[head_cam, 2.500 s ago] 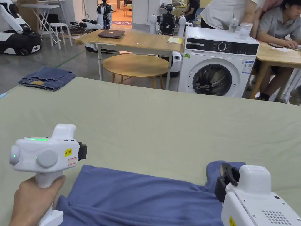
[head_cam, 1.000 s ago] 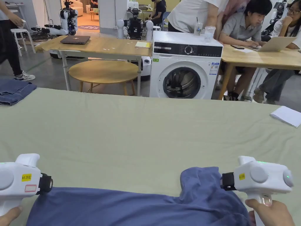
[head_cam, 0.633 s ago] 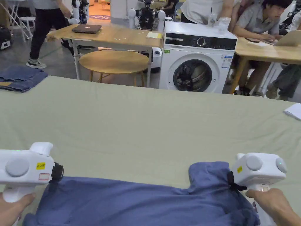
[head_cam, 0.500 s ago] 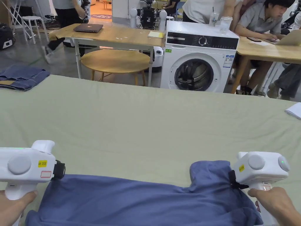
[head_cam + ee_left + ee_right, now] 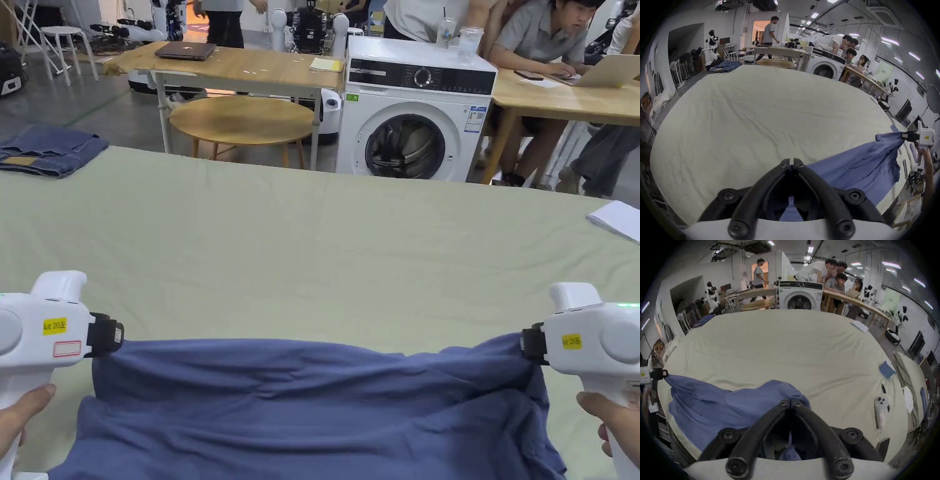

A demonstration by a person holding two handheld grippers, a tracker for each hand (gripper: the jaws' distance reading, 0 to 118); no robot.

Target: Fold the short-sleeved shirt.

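Observation:
A blue short-sleeved shirt (image 5: 312, 406) hangs stretched between my two grippers at the near edge of the green-covered table (image 5: 325, 250). My left gripper (image 5: 115, 334) is shut on the shirt's left upper corner, and in the left gripper view its jaws (image 5: 791, 164) are pressed together with blue cloth (image 5: 855, 165) between them. My right gripper (image 5: 524, 344) is shut on the right upper corner; in the right gripper view the jaws (image 5: 791, 400) pinch the shirt (image 5: 718, 404). The upper edge runs nearly taut between them, and the rest droops toward me.
Folded jeans (image 5: 50, 150) lie at the table's far left corner, a white folded cloth (image 5: 615, 220) at the right edge. Beyond the table stand a washing machine (image 5: 412, 119), wooden tables (image 5: 244, 65) and several people. Small items (image 5: 881, 404) lie on the table to my right.
Both grippers have moved apart and risen, pulling the shirt's upper edge wide and lifting it; the bunched right side has been drawn out flat. A person in the background walked right.

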